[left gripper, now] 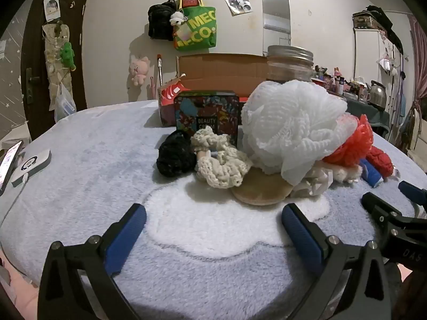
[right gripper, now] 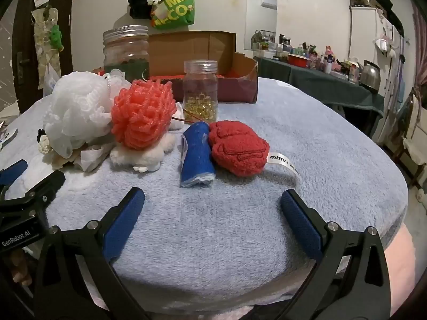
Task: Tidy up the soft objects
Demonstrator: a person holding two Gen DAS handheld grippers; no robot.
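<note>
Soft things lie in a heap on the fleece-covered table [left gripper: 80, 144]. A white mesh bath pouf [left gripper: 291, 122] sits beside a red-orange mesh pouf [left gripper: 355, 144]; both show in the right wrist view, white [right gripper: 74, 112] and red [right gripper: 144, 112]. A black scrunchie [left gripper: 174, 157], a cream crochet scrunchie [left gripper: 221, 160] and a round tan puff [left gripper: 261, 186] lie in front. A rolled blue cloth [right gripper: 197, 154] and a red plush [right gripper: 237, 149] lie ahead of my right gripper [right gripper: 212, 202]. My left gripper [left gripper: 213, 216] is open and empty, short of the heap. The right gripper is open and empty.
An open cardboard box [left gripper: 221, 72] stands at the back, with a floral tin [left gripper: 206, 117] and a large lidded jar [left gripper: 289, 64] before it. A small glass jar of yellow capsules [right gripper: 200, 90] stands behind the blue cloth. A phone and a white device [left gripper: 32, 165] lie at the left edge.
</note>
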